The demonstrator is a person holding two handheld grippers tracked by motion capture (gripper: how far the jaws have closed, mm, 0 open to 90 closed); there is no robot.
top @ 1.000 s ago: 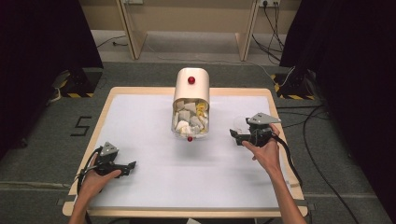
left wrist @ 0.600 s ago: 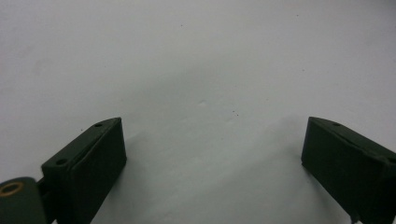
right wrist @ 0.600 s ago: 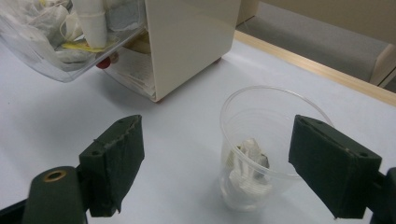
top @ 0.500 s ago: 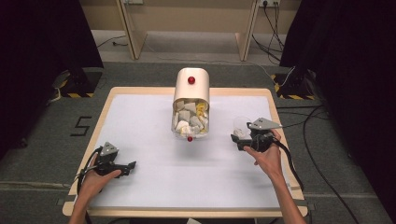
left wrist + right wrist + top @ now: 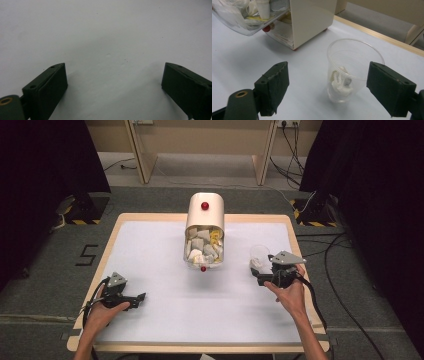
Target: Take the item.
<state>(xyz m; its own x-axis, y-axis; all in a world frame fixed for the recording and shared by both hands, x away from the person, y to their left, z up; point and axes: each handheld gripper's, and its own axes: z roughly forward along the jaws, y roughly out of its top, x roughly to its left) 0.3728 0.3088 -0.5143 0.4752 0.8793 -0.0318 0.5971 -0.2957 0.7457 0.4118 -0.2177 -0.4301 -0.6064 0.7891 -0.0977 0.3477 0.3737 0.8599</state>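
Grippers flank a cream dispenser [image 5: 204, 222] whose tipped-out clear drawer [image 5: 203, 251] brims with sachets. From the left: the left gripper [image 5: 137, 297] rests idle on the white table [image 5: 150, 250], jaws spread and empty. Right of the dispenser, a clear plastic cup [image 5: 348, 70] stands upright holding one crumpled white sachet [image 5: 339, 83]; the right gripper [image 5: 327, 87] brackets it, jaws wide, apparently not yet gripping.

You're working in a lab-style recording booth: black curtains [image 5: 45, 155] hang at the frame's upper left and right, cables [image 5: 345, 250] trail over grey carpet, hazard-striped stand bases [image 5: 80, 215] flank the white-topped table [image 5: 150, 250].
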